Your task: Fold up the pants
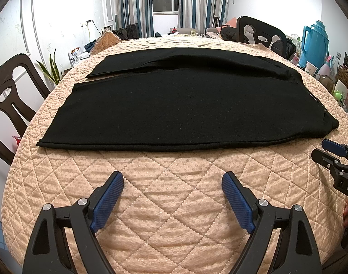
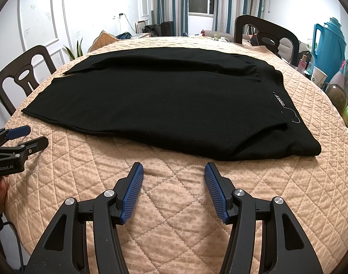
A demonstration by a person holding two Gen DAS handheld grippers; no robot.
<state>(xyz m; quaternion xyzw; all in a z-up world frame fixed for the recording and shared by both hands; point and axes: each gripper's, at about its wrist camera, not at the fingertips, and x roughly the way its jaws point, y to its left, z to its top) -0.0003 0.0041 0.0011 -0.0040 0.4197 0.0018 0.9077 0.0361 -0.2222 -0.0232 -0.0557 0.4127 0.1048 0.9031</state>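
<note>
1. Left gripper (image 1: 172, 181): nearest the lens, fingers (image 1: 107, 202) spread wide with nothing between them, poised over bare quilt short of the garment's near hem
2. Right gripper (image 2: 174, 171): fingers (image 2: 133, 191) likewise parted and empty, close to the near edge at the waist end; the two grippers sit side by side, apart from each other
3. Black pants (image 1: 174, 107): laid flat across the bench, waistband to the right with a small white embroidered logo (image 2: 281, 101), leg hems to the left; the far leg lies beside the near one, slightly overlapped
4. Bench (image 1: 174, 217): covered in a peach quilted cloth
5. Progress, judged: garment spread and smoothed, no fold made; leg-over-leg fold and the lengthwise folds all remain
</note>
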